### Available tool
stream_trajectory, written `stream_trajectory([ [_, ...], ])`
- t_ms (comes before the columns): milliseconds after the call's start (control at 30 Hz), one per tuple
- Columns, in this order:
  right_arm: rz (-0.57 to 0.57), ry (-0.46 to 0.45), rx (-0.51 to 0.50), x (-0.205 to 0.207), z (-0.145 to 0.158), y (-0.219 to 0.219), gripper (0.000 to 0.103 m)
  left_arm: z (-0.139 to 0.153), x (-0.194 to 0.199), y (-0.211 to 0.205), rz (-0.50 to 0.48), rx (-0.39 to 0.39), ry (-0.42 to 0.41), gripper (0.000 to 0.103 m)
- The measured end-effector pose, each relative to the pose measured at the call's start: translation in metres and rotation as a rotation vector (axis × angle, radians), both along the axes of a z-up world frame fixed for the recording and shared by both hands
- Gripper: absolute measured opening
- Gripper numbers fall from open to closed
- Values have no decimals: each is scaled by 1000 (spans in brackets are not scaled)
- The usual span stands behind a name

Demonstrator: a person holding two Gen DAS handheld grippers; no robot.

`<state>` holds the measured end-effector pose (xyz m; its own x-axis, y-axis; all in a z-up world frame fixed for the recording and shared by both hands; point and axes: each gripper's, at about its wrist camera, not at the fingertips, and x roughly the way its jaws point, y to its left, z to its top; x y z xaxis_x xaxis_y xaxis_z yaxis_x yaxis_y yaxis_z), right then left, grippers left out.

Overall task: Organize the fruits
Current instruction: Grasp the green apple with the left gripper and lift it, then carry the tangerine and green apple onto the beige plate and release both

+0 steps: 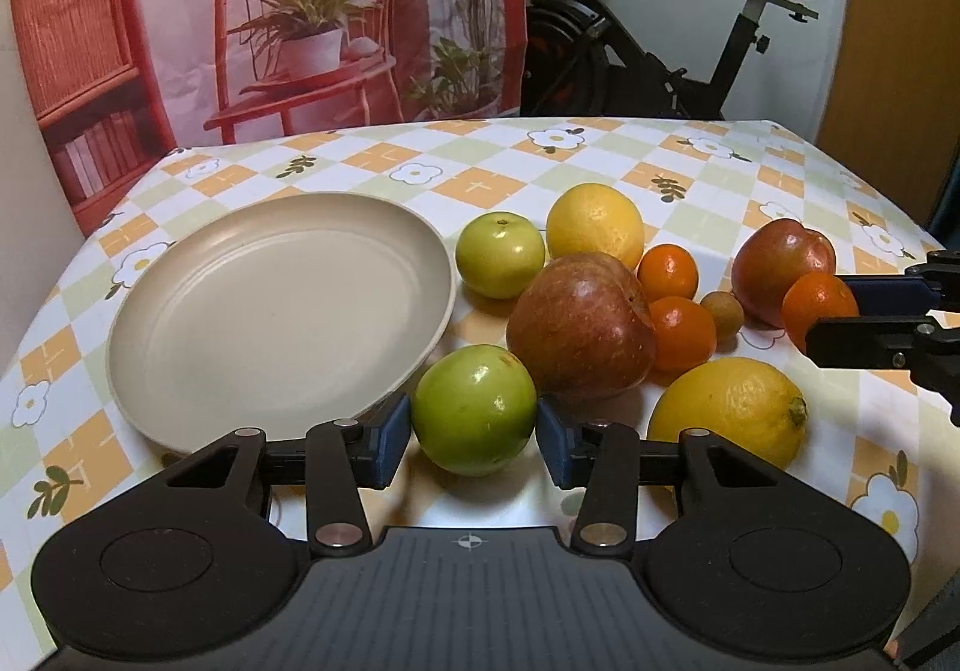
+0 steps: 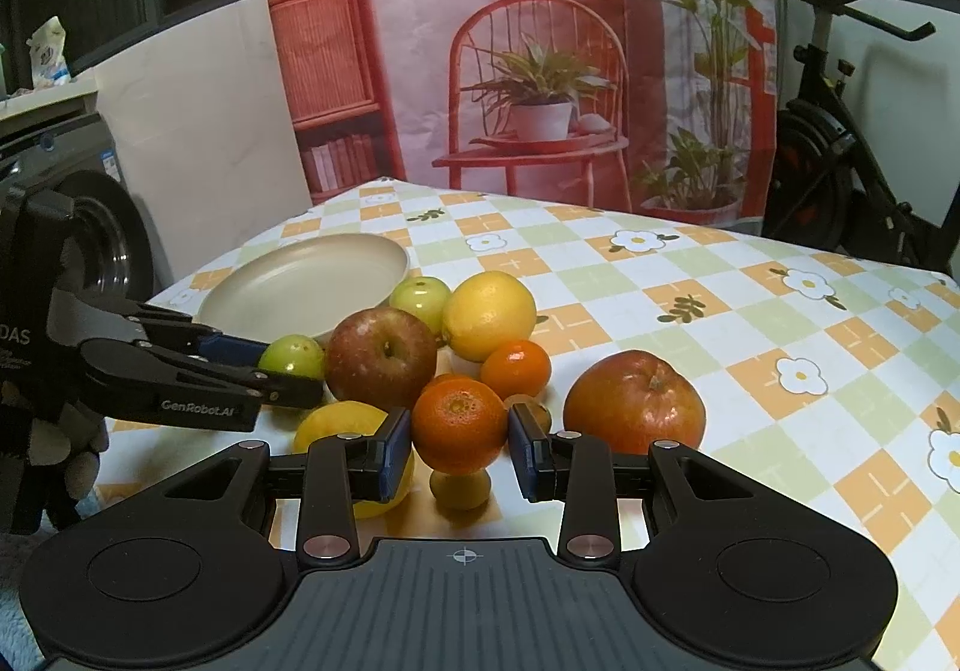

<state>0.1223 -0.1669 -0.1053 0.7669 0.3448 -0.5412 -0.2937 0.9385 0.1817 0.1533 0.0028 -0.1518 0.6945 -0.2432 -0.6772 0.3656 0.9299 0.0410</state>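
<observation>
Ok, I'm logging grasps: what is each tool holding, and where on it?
The left tool grips the near green fruit by its two opposite sides. The right tool grips a mandarin, also by its sides.

Warm indoor light falls from above and slightly in front, leaving small bright glints on the green fruit (image 1: 474, 410) and the apple (image 1: 582, 323). Soft shadows pool beneath the fruit on the surface (image 1: 600, 161). Both views are sharp at centre; fisheye distortion bends the edges, and the corners darken.
</observation>
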Motion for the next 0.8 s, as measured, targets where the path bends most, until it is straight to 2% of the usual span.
stream_trajectory([
  [200, 4, -12, 0, 1, 1, -1, 32, 15, -8, 11, 23, -34, -22, 48],
  [400, 16, -40, 8, 12, 17, 0, 32, 51, -8, 31, 64, -64, -90, 48],
  [600, 47, -89, 29, 38, 43, 8, 32, 91, 1, 55, 97, -67, -150, 48],
  [800, 102, -110, 33, 80, 66, 32, 32, 117, 17, 80, 135, -28, -189, 48],
])
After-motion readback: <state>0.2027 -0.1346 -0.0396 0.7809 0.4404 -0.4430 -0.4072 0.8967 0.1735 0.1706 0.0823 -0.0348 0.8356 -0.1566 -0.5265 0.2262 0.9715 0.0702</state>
